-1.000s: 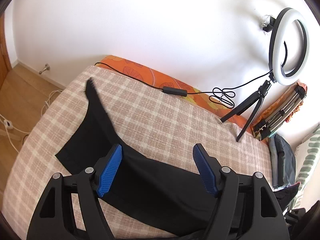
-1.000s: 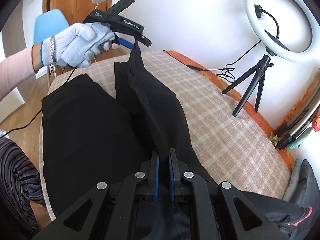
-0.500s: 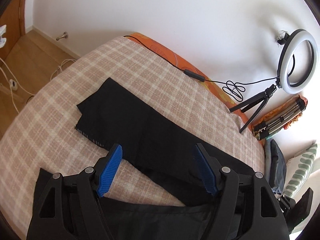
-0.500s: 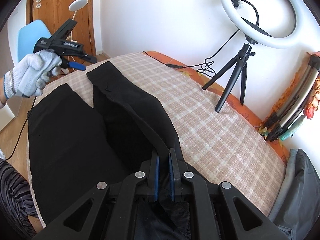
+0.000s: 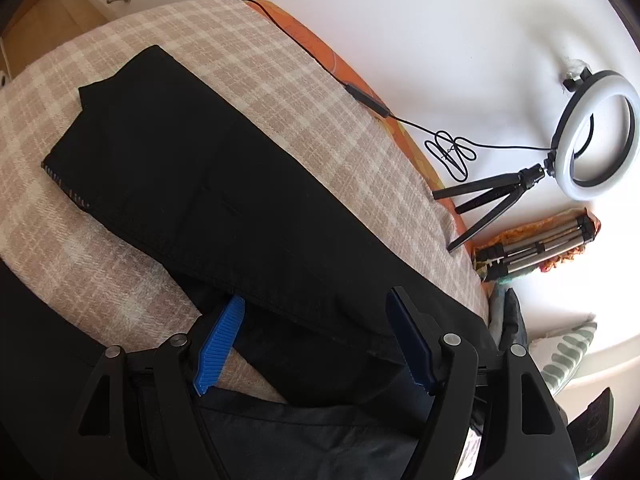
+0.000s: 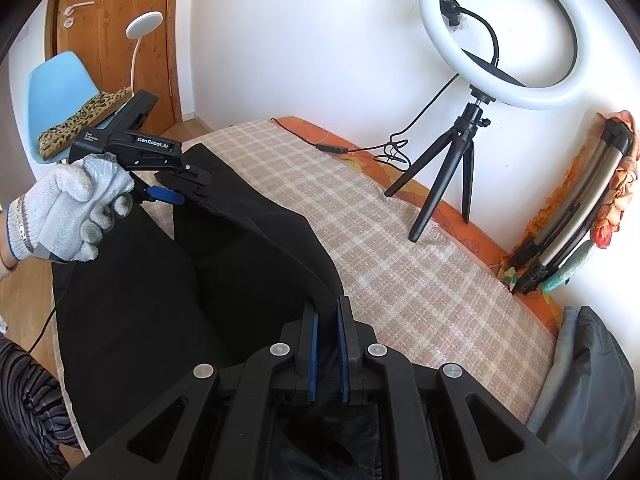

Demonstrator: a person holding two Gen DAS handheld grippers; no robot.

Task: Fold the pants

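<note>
Black pants (image 5: 224, 200) lie on the checked bedspread (image 5: 328, 120), one leg folded over the other. My left gripper (image 5: 316, 312) is open, its blue pads either side of the folded leg's near edge, low over it. In the right wrist view the left gripper (image 6: 176, 188) sits at the far end of the pants (image 6: 160, 292), held by a gloved hand (image 6: 72, 208). My right gripper (image 6: 326, 316) is shut on a raised fold of the black fabric at the near end.
A ring light on a black tripod (image 6: 452, 168) stands on the bed's far side, its cable (image 5: 448, 152) trailing along the orange edge. A folded tripod (image 6: 568, 216) leans on the wall. Grey cushions (image 6: 588, 364) lie right. A blue chair (image 6: 56, 88) and a wooden door (image 6: 120, 32) stand left.
The left gripper has dropped lower and closer to the folded leg, which now lies flatter on the bed. The right gripper stays shut on the fabric.
</note>
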